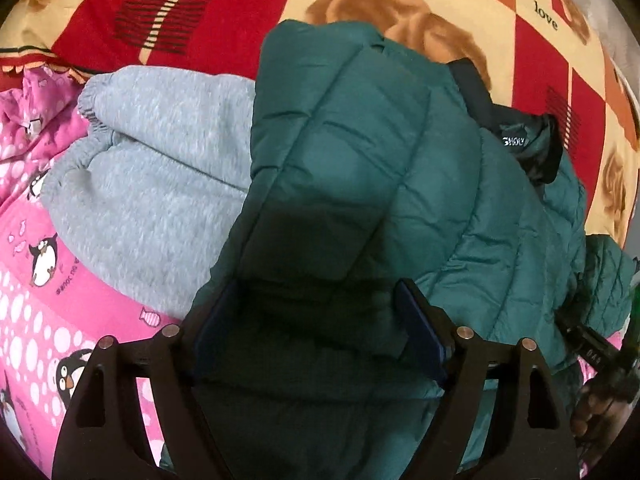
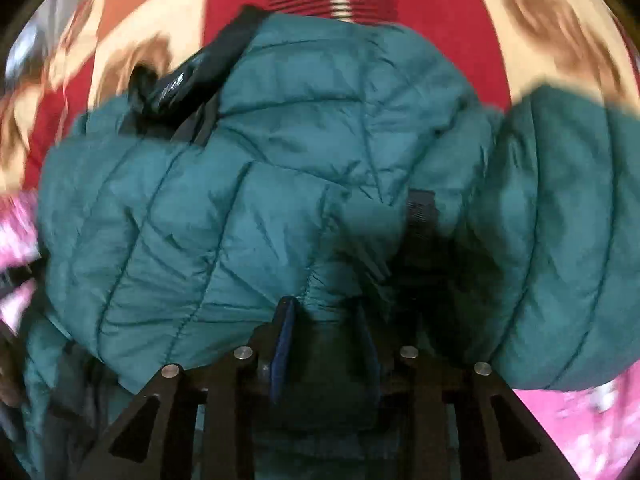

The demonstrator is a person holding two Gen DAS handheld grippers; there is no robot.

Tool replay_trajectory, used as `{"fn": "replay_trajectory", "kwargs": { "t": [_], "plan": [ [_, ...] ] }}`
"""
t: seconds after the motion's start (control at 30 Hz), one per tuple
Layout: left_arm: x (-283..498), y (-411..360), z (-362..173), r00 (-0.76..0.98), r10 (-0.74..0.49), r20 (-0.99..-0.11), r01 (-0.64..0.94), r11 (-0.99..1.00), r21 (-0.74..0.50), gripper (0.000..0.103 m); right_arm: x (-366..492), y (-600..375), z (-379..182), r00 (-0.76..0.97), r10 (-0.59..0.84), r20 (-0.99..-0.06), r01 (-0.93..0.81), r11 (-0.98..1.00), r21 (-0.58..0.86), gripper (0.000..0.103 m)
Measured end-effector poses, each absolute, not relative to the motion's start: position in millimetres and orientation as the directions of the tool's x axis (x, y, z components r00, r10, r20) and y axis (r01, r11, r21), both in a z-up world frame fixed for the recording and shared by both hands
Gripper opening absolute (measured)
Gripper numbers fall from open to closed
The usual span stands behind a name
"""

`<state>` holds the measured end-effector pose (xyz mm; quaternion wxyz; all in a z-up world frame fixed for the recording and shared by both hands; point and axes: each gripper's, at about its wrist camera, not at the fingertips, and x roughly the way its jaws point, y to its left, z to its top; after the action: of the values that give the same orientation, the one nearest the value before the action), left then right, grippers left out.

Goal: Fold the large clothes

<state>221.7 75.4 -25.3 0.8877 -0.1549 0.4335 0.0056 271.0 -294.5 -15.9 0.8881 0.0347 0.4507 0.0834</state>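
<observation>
A dark green puffer jacket (image 1: 360, 140) lies bunched on the bed, its black collar (image 1: 520, 140) at the right. One quilted sleeve runs down between the fingers of my left gripper (image 1: 318, 320), which stands wide open over it; I cannot see the pads pressing on it. In the right wrist view the jacket (image 2: 260, 184) fills the frame, slightly blurred. My right gripper (image 2: 326, 320) has its jaws close together with a puckered fold of the jacket pinched between them. That gripper's black body (image 1: 592, 352) and a hand (image 1: 596, 412) show at the left view's right edge.
A grey fleece garment (image 1: 152, 184) lies left of the jacket, touching it. Under both is a pink penguin-print garment (image 1: 40, 280), also seen as pink cloth (image 2: 580, 420). All rest on a red and cream patterned bedspread (image 1: 240, 8), which stretches beyond the jacket.
</observation>
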Motion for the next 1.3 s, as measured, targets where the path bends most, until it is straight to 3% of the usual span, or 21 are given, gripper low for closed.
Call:
{"fn": "replay_trajectory", "kwargs": {
  "t": [0.2, 0.33, 0.4, 0.5, 0.6, 0.7, 0.83, 0.9, 1.0, 1.17, 1.3],
  "plan": [
    [214, 84, -12, 0.675, -0.124, -0.727, -0.166, 0.935, -0.314, 0.082, 267, -293, -4, 0.559, 0.154, -0.815, -0.102, 0.988, 0.116, 0.035],
    [208, 87, 1, 0.728, -0.112, -0.676, -0.158, 0.933, -0.324, 0.082, 241, -269, 38, 0.683, 0.184, -0.707, -0.16, 0.982, 0.102, 0.035],
    [216, 84, -12, 0.677, -0.101, -0.729, -0.179, 0.938, -0.297, 0.082, 241, -259, 35, 0.652, 0.222, -0.725, -0.201, 0.972, 0.117, 0.044],
    [224, 80, -26, 0.622, -0.124, -0.773, -0.185, 0.936, -0.3, 0.083, 250, -256, -2, 0.528, 0.165, -0.833, -0.18, 0.98, 0.08, 0.06],
    [225, 77, -23, 0.616, -0.115, -0.779, -0.188, 0.939, -0.287, 0.083, 247, -268, 3, 0.534, 0.202, -0.821, -0.166, 0.977, 0.132, 0.06],
    [220, 76, -13, 0.639, -0.088, -0.764, -0.208, 0.937, -0.282, 0.083, 231, -287, 30, 0.632, 0.153, -0.76, -0.137, 0.987, 0.084, 0.06],
    [202, 82, 11, 0.692, -0.085, -0.717, -0.214, 0.924, -0.317, 0.083, 208, -344, 71, 0.784, 0.0, -0.621, 0.011, 1.0, 0.014, 0.061],
    [193, 84, 18, 0.708, -0.087, -0.701, -0.21, 0.922, -0.326, 0.083, 198, -384, 82, 0.813, -0.064, -0.578, 0.11, 0.993, 0.046, 0.068],
    [187, 82, 22, 0.712, -0.072, -0.699, -0.212, 0.926, -0.311, 0.083, 171, -475, 96, 0.822, -0.221, -0.525, 0.334, 0.934, 0.128, 0.068],
    [191, 82, 13, 0.69, -0.064, -0.721, -0.241, 0.919, -0.312, 0.083, 161, -597, 97, 0.739, -0.327, -0.589, 0.548, 0.8, 0.244, 0.068],
    [191, 78, 11, 0.686, -0.065, -0.725, -0.236, 0.923, -0.306, 0.083, 171, -644, 97, 0.712, -0.297, -0.636, 0.536, 0.815, 0.22, 0.068]
  ]
}}
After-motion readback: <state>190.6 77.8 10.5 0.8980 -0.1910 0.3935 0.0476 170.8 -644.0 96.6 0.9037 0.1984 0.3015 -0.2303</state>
